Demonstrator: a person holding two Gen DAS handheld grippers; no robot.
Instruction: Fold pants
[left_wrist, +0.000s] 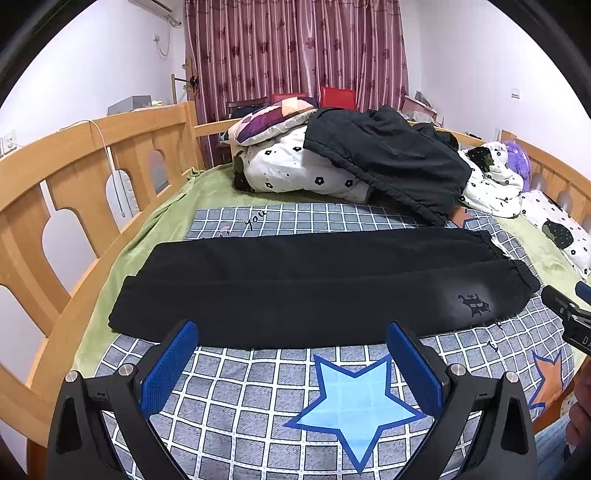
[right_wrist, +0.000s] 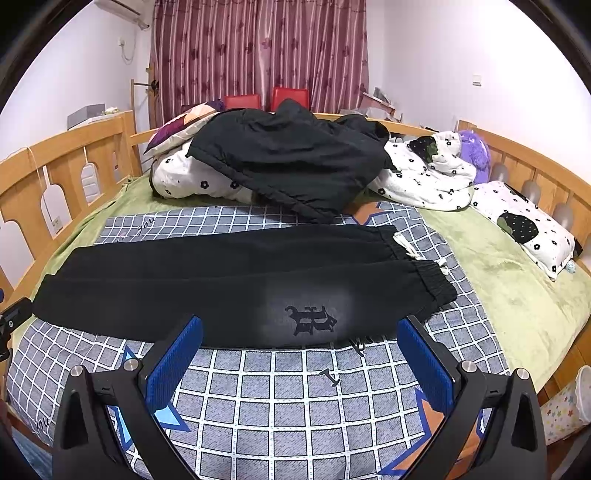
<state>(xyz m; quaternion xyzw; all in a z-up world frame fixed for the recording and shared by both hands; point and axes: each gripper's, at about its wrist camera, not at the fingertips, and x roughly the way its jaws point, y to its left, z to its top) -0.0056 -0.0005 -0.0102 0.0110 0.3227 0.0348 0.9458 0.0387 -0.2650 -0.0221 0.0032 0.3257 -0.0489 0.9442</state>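
Observation:
Black pants (left_wrist: 295, 284) lie flat across the checked blanket (left_wrist: 258, 398), folded lengthwise with one leg on the other, waistband to the right and cuffs to the left. A dark embroidered logo (right_wrist: 312, 319) sits near the waistband. My left gripper (left_wrist: 291, 339) is open and empty, just short of the pants' near edge. My right gripper (right_wrist: 301, 336) is open and empty, its fingertips at the near edge by the logo. The right gripper's tip (left_wrist: 565, 306) shows at the right edge of the left wrist view.
A pile of black clothes (left_wrist: 384, 162) rests on a white flowered quilt (left_wrist: 295, 170) behind the pants. Wooden bed rails (left_wrist: 74, 177) run along left and right sides. A flowered pillow (right_wrist: 524, 225) and purple plush (right_wrist: 476, 155) lie far right.

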